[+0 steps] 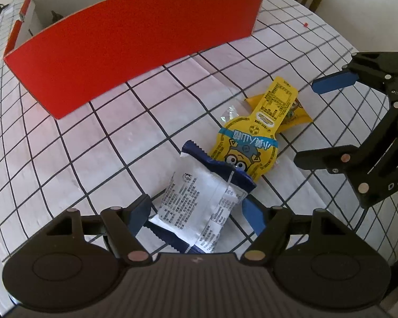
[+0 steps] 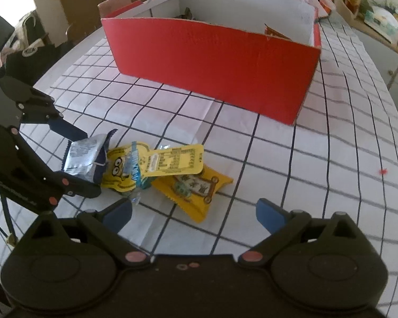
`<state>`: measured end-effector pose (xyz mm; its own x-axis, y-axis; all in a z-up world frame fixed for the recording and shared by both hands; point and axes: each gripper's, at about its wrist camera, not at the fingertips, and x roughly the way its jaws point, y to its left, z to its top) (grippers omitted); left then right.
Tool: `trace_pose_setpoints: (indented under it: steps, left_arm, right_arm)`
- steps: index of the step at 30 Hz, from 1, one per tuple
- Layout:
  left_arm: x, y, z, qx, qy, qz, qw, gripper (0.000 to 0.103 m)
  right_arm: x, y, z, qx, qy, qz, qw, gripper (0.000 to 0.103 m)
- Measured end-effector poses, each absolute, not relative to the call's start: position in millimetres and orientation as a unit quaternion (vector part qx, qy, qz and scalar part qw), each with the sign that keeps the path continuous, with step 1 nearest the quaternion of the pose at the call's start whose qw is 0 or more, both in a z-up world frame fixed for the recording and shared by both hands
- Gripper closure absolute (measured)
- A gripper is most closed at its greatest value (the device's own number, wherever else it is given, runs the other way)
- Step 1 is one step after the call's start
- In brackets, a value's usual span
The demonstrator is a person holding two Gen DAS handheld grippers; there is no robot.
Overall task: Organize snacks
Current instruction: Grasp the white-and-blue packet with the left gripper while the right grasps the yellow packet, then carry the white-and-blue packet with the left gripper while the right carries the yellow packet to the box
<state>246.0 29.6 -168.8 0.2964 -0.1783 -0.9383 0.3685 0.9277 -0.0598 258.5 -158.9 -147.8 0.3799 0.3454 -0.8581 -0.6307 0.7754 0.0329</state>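
1. On the desk (image 2: 331, 137), three snacks lay overlapped just in front of the red box (image 2: 212, 63), probably their destination.
2. Left hand-held gripper (image 1: 197, 218) pointed steeply down, its jaws partly open around the white-and-blue packet (image 1: 199, 198); the pads seemed close to its sides, though contact could not be told.
3. Right hand-held gripper (image 2: 195, 216) hung wide open and empty, near the orange-yellow packet (image 2: 196, 188).
4. Between both packets lay the yellow cartoon pouch (image 1: 252, 137), overlapping each.
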Motion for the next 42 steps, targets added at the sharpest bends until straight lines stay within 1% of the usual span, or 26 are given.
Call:
trace_pose_setpoints:
  steps: [2,4,6,8,11,12,16,18,20,22,24,25,28,32,42]
  left_arm:
    - [245.8,30.0,-168.6,0.078,0.567,-0.163,0.803,0.028]
    - [246.2,30.2,-168.5,0.074,0.567,-0.153,0.806,0.032]
    - [246.6,31.8,-167.9,0.068,0.566,-0.139,0.810,0.040]
    - [247.4,34.4,-167.2,0.058,0.565,-0.125,0.814,0.046]
    - [246.5,39.4,-166.5,0.039,0.563,-0.110,0.818,0.053]
    - [245.9,41.2,-166.1,0.032,0.563,-0.106,0.819,0.054]
    - [243.4,50.0,-166.0,-0.002,0.563,-0.085,0.822,0.054]
    - [242.5,53.7,-165.9,-0.016,0.563,-0.075,0.823,0.054]
    - [241.5,56.2,-165.8,-0.029,0.564,-0.066,0.823,0.054]
    - [239.6,58.9,-165.6,-0.040,0.564,-0.059,0.823,0.054]
    - [237.7,61.2,-165.7,-0.051,0.563,-0.054,0.823,0.054]
    - [237.0,62.0,-165.9,-0.055,0.562,-0.051,0.824,0.054]
    - [234.6,63.7,-165.7,-0.064,0.562,-0.046,0.823,0.054]
    - [229.3,65.2,-165.2,-0.071,0.563,-0.039,0.823,0.054]
    - [205.1,63.2,-163.7,-0.085,0.566,-0.024,0.820,0.054]
  right_arm:
    - [260.7,-155.8,-149.1,-0.176,0.460,0.303,0.816,0.004]
    - [264.2,-153.2,-150.9,-0.196,0.453,0.308,0.814,0.005]
    - [269.3,-151.7,-152.1,-0.205,0.451,0.308,0.812,0.006]
    - [273.8,-150.6,-153.3,-0.208,0.450,0.310,0.811,0.007]
    - [275.9,-146.3,-156.2,-0.218,0.448,0.320,0.806,0.015]
    - [276.5,-144.4,-157.5,-0.222,0.448,0.323,0.804,0.019]
    - [277.7,-139.4,-159.7,-0.226,0.446,0.331,0.800,0.025]
    - [278.7,-139.6,-159.4,-0.220,0.447,0.334,0.800,0.032]
    - [278.9,-140.6,-159.3,-0.210,0.450,0.335,0.801,0.035]
    - [277.5,-142.3,-158.9,-0.205,0.448,0.331,0.805,0.041]
    - [276.4,-143.7,-158.4,-0.199,0.447,0.325,0.809,0.050]
    - [275.9,-144.5,-158.2,-0.196,0.446,0.321,0.812,0.053]
    - [273.9,-147.7,-157.0,-0.186,0.448,0.306,0.820,0.055]
    - [267.3,-154.1,-154.7,-0.166,0.448,0.284,0.832,0.061]
    - [235.8,-174.8,-152.2,-0.101,0.465,0.223,0.851,0.063]
